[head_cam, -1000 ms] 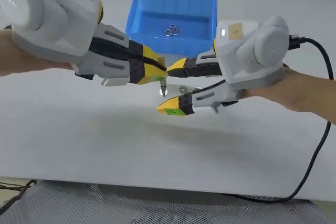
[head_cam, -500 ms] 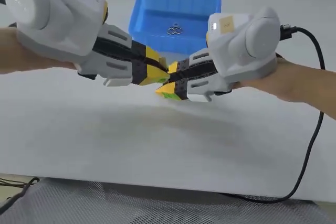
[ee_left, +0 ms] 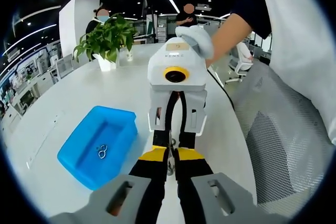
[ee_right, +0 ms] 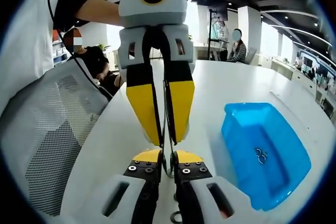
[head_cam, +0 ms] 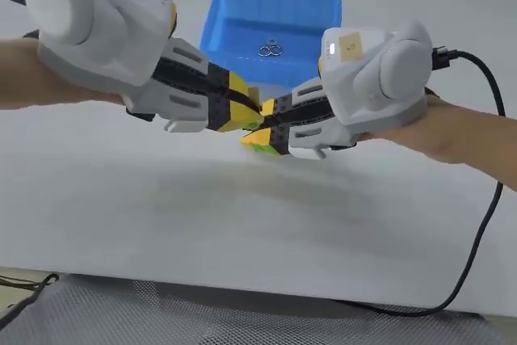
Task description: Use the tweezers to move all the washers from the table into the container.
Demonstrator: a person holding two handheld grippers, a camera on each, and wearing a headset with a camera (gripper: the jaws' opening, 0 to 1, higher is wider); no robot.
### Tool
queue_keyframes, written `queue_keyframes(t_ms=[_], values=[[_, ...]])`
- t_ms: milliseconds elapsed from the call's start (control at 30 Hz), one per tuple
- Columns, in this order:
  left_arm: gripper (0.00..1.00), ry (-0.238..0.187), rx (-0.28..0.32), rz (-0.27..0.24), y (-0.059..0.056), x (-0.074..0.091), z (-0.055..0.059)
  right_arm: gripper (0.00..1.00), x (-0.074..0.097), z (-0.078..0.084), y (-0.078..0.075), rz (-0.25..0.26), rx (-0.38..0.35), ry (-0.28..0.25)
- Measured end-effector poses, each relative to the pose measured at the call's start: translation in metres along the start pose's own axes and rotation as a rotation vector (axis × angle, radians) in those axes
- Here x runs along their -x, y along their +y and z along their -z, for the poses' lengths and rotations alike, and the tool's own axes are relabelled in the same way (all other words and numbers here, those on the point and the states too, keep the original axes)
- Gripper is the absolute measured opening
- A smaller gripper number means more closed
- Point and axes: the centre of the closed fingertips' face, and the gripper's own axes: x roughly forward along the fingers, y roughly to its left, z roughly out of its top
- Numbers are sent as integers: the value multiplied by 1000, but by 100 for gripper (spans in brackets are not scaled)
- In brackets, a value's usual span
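The blue container (head_cam: 271, 26) stands at the back of the white table with a few washers (head_cam: 271, 49) in it. My left gripper (head_cam: 252, 115) comes in from the left and my right gripper (head_cam: 263, 124) from the right; their yellow tips meet in front of the container. Thin metal tweezers (ee_right: 167, 116) run between both pairs of jaws. In the left gripper view my own jaws (ee_left: 169, 156) are shut and face the right gripper (ee_left: 170, 139), with the container (ee_left: 86, 153) to the left. A loose washer (ee_right: 177, 217) lies on the table under my right gripper (ee_right: 167, 157).
A black cable (head_cam: 483, 228) trails from the right gripper off the table's near edge (head_cam: 242, 284). A grey mesh chair (ee_left: 283, 129) sits beside the table, and a potted plant (ee_left: 107, 38) stands at its far end. People stand in the background.
The right gripper's jaws, open a second ago around the hanging tweezers, have shut on them. Both grippers have drawn together tip to tip and now hold almost still.
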Motion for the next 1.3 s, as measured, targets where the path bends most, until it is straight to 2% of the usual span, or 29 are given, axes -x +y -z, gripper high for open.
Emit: queue_keyframes(t_ms=[567, 733, 933, 1067, 1167, 1300], values=[[11, 35, -9, 25, -2, 1, 6, 10, -2, 0, -1, 10, 13, -9], [17, 37, -8, 31, -3, 2, 7, 10, 0, -4, -3, 18, 15, -15], [22, 36, -11, 8, -1, 7, 5, 10, 1, -6, -3, 22, 23, -15], [25, 33, 8, -11, 0, 13, 5, 10, 4, -10, -1, 24, 18, -22], [25, 27, 19, -30, -1, 21, 5, 10, 8, -16, 1, 25, 21, -22], [26, 18, 42, -57, -1, 33, 6, 10, 10, -17, -1, 31, 25, -19]])
